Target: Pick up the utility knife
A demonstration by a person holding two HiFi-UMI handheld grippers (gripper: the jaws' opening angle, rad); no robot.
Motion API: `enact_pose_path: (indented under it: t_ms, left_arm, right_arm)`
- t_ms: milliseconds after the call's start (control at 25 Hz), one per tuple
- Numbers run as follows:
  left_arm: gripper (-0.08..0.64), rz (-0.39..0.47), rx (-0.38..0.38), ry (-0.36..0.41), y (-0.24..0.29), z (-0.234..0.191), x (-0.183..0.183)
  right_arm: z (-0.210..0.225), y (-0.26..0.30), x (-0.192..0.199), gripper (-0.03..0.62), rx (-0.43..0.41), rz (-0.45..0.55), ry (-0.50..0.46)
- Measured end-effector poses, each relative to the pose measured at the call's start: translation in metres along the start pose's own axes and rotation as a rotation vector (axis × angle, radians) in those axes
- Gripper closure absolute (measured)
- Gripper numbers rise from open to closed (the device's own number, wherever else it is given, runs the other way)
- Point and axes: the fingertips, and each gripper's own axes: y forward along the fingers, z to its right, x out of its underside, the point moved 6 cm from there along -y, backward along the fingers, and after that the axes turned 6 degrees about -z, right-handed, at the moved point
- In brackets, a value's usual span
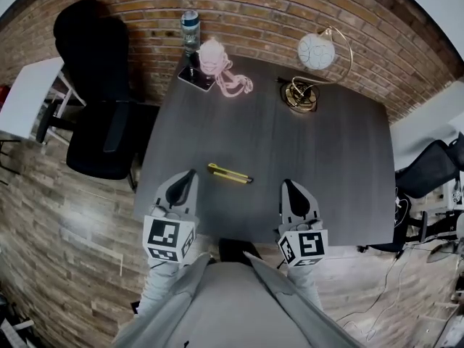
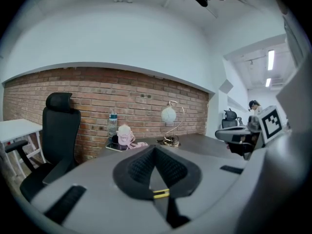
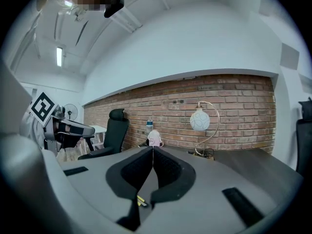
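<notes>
Left tool (image 1: 191,172) and right tool (image 1: 286,183), jaws together, empty, over near edge of table (image 1: 319,151); utility knife (image 1: 230,173) between, bare top around.

A red brick wall (image 1: 246,6) stands far ahead of the left claw (image 1: 190,174). A black office chair (image 1: 98,140) sits to its left.
</notes>
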Motion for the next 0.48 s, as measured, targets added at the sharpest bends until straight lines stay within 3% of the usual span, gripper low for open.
enact_pose_path:
  t_ms: [480]
  left_arm:
    - [0.541,0.002,-0.053,0.014,0.063,-0.001,-0.036]
  right_arm:
    - [0.054,0.059,-0.021,0.574,-0.077,0.014,-0.018]
